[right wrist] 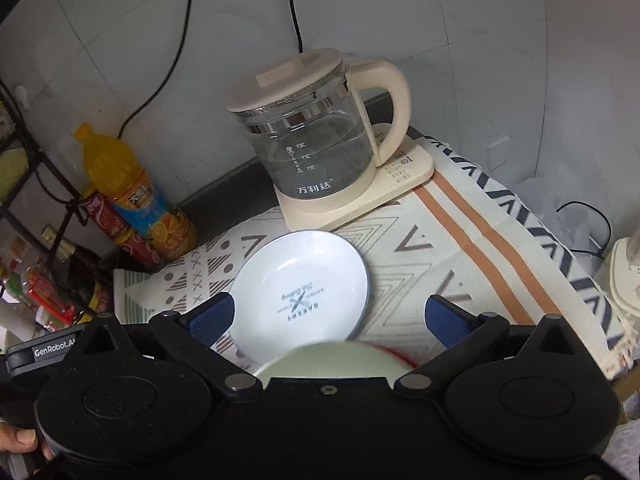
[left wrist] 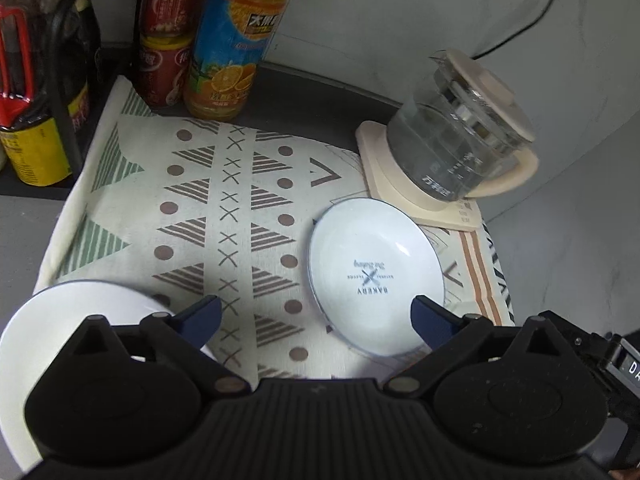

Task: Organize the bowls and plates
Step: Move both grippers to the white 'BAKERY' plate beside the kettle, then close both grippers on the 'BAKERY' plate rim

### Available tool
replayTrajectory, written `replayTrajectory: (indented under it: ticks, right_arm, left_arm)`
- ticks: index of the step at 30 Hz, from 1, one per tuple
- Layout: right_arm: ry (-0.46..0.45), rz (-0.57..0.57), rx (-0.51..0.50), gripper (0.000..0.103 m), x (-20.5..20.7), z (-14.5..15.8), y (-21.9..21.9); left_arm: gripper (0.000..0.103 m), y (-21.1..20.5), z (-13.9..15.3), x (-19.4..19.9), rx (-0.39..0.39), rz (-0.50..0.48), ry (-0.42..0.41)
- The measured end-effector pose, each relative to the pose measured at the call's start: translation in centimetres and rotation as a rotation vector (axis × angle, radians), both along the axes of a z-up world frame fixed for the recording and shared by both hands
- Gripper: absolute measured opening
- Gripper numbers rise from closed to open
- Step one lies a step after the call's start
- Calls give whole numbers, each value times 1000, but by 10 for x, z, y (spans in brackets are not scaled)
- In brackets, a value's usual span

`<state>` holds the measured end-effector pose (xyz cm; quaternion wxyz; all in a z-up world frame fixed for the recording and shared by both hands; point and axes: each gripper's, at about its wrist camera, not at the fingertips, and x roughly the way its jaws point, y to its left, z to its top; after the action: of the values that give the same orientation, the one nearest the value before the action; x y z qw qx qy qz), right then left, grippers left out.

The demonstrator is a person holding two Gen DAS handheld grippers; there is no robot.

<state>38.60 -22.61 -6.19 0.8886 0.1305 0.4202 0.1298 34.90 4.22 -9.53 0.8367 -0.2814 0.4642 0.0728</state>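
Observation:
A white plate with "BAKERY" print (left wrist: 374,272) lies on the patterned cloth (left wrist: 224,208); it also shows in the right wrist view (right wrist: 300,296). My left gripper (left wrist: 316,318) is open and empty just above the cloth, its right finger over the plate's near edge. A second white dish (left wrist: 60,320) lies at the lower left, partly hidden by that gripper. My right gripper (right wrist: 330,318) is open and empty above the plate's near side. A pale bowl with a red rim (right wrist: 336,362) sits right under it, mostly hidden.
A glass kettle on a cream base (left wrist: 452,160) stands behind the plate, also in the right wrist view (right wrist: 316,140). An orange juice bottle (left wrist: 232,40), red cans (left wrist: 164,32) and sauce bottles (left wrist: 32,120) stand at the back left. A grey wall is behind.

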Motion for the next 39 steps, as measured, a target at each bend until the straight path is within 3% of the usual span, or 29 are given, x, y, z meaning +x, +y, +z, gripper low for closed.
replayTrajectory:
  ticks: [3, 9, 11, 12, 17, 20, 28, 39]
  right_arm:
    - [33, 5, 7, 101, 19, -9, 5]
    - [132, 4, 17, 91, 53, -33, 11]
    - [179, -3, 50, 88, 63, -44, 10]
    - [195, -8, 65, 87, 67, -48, 9]
    - [286, -34, 78, 61, 87, -71, 6]
    - [354, -40, 52, 52, 101, -83, 8]
    - [490, -59, 84, 39, 123, -112, 11]
    - [568, -63, 108, 27, 137, -128, 14]
  left_arm:
    - [99, 2, -9, 15, -18, 5, 10]
    - [86, 3, -32, 40, -44, 20, 55]
    - [72, 3, -41, 47, -64, 23, 79]
    - [70, 4, -46, 50, -79, 25, 91]
    - [47, 6, -68, 63, -135, 40, 137]
    - [35, 6, -80, 70, -150, 45, 163]
    - [23, -1, -98, 89, -176, 47, 207]
    - [16, -2, -102, 97, -192, 76, 213]
